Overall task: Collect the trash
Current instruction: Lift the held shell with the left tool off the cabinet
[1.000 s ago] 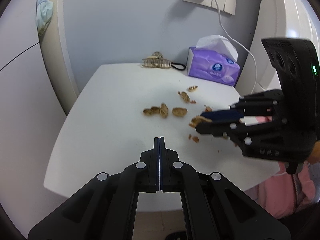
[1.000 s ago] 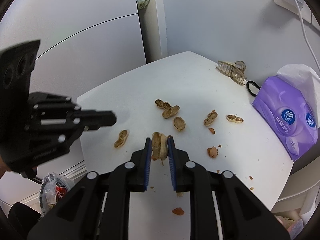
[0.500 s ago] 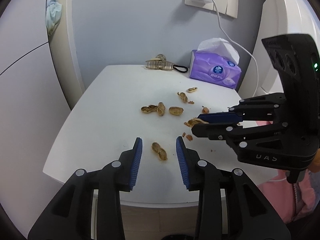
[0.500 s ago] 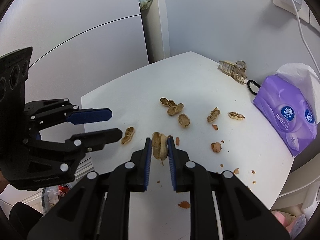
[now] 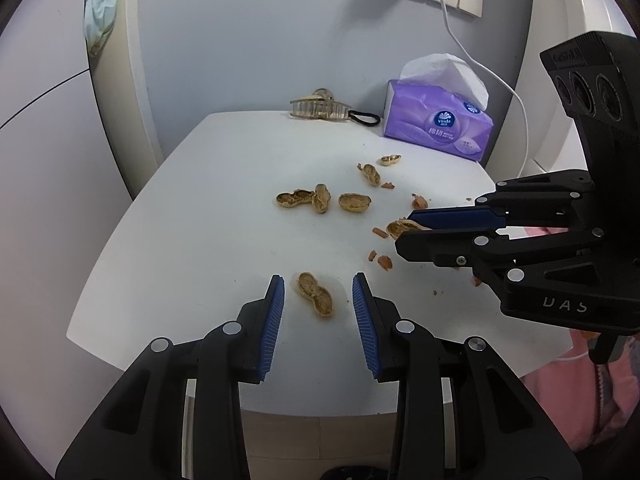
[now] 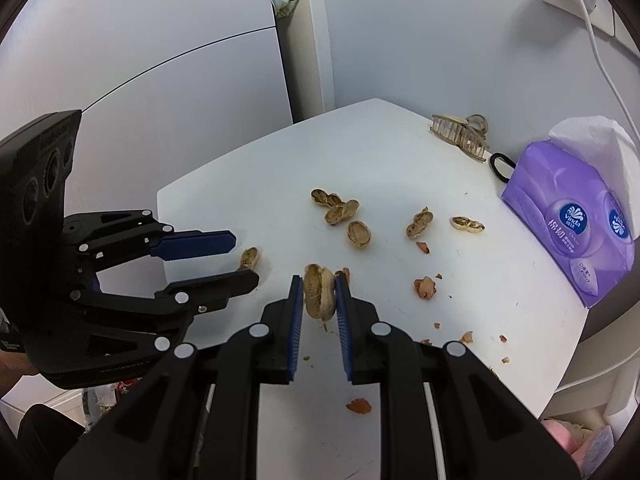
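- Since a second ago the left claw point(image 5: 318, 286) has gone from fully shut to parted, and a peanut shell half point(image 5: 315, 294) now lies on the worktop between its blue pads, touching neither.
- White worktop point(image 5: 192, 248): it stands in a corner against a grey wall, with shells and crumbs scattered over its middle and right part.
- Purple tissue pack point(image 5: 438, 126): it sits at the far right of the worktop, a white tissue standing out of its top.
- Right claw point(image 6: 318, 286): its jaws are closed on a peanut shell point(image 6: 319, 296), which is pinched upright between the two blue pads, above the worktop.
- Hair clip point(image 5: 318, 109) and a black hair tie point(image 5: 365, 119): they lie side by side at the far edge, left of the tissue pack.
- Loose shells: a pair touching each other point(image 5: 304, 200) near the middle, one open half point(image 5: 354, 203) just to their right, and two more point(image 5: 372, 174) nearer the tissue pack.
- Reddish skin flakes point(image 6: 425, 287): they are strewn to the right of the held shell, and one more point(image 6: 359, 406) lies close to the near edge.
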`<state>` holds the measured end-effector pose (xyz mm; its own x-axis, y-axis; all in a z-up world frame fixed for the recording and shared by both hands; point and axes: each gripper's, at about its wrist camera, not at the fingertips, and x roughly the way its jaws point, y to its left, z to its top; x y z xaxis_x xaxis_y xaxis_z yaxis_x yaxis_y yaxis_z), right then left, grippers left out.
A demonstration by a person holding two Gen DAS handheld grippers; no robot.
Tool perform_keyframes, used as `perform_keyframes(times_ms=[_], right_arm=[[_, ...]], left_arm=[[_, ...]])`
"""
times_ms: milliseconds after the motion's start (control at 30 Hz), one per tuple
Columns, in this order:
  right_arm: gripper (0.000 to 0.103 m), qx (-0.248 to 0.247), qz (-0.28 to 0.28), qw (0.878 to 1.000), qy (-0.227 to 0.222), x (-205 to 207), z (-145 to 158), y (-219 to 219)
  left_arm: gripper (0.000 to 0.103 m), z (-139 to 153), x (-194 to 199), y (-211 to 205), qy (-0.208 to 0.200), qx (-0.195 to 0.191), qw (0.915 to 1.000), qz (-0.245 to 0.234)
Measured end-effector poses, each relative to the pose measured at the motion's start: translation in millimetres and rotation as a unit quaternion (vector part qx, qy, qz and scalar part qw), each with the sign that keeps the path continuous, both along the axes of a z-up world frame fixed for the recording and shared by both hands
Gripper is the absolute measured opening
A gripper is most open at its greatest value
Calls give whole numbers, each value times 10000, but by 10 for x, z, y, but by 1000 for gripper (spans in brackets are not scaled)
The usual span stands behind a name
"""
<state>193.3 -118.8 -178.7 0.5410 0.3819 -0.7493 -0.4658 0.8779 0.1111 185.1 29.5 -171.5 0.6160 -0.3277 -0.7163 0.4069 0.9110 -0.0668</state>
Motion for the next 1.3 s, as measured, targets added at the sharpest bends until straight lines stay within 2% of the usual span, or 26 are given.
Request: perform_keyframes(times_ms=[267,633,1000,1300], right_arm=[[18,-4,-6,10000,19,9,-11,9],[18,8,4,10000,8,-9,-15,12],[18,26,13,10000,-11,-11,23,3],[17,108,152,9996,-197,-156,240,60]], left_arm=[[33,-32,-12,-43,2,37,10000,-69],[10,-41,-10,-66,-54,156,9998,-102],[9,68,-37,-72,-166,117,9998,-90],[9,310,-218,-54,-335,156,9993,-28]])
